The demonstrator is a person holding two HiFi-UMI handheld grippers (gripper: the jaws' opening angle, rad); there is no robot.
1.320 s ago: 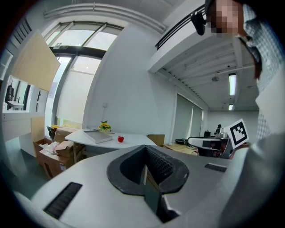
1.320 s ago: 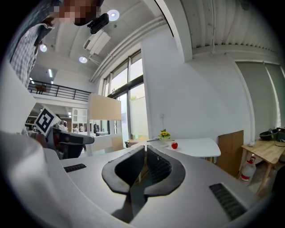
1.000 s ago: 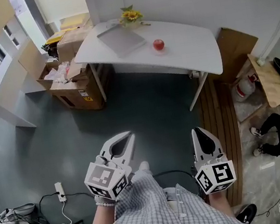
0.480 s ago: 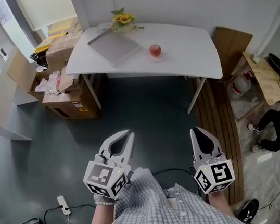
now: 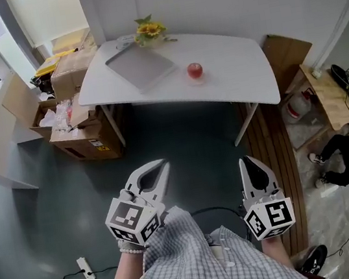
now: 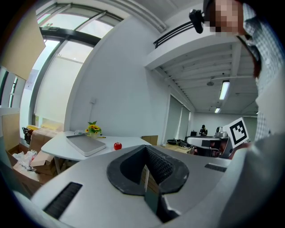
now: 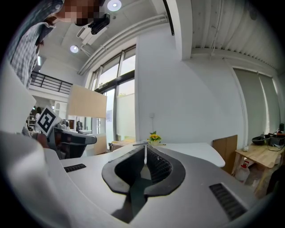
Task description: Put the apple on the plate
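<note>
Ahead of you stands a white table (image 5: 239,69) with rounded corners, set against the wall. A red apple (image 5: 195,70) sits near its middle, on the bare top. A grey rectangular tray (image 5: 141,68) lies flat to the apple's left, apart from it. A small bunch of sunflowers (image 5: 148,30) rests at the back edge, just behind the tray. Under the table you see dark floor (image 5: 180,134), with open cardboard boxes (image 5: 85,136) beside the left legs.

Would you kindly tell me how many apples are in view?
1. The apple sits on the white table, right of the flat grey tray. More could hide in the cardboard boxes.
</note>
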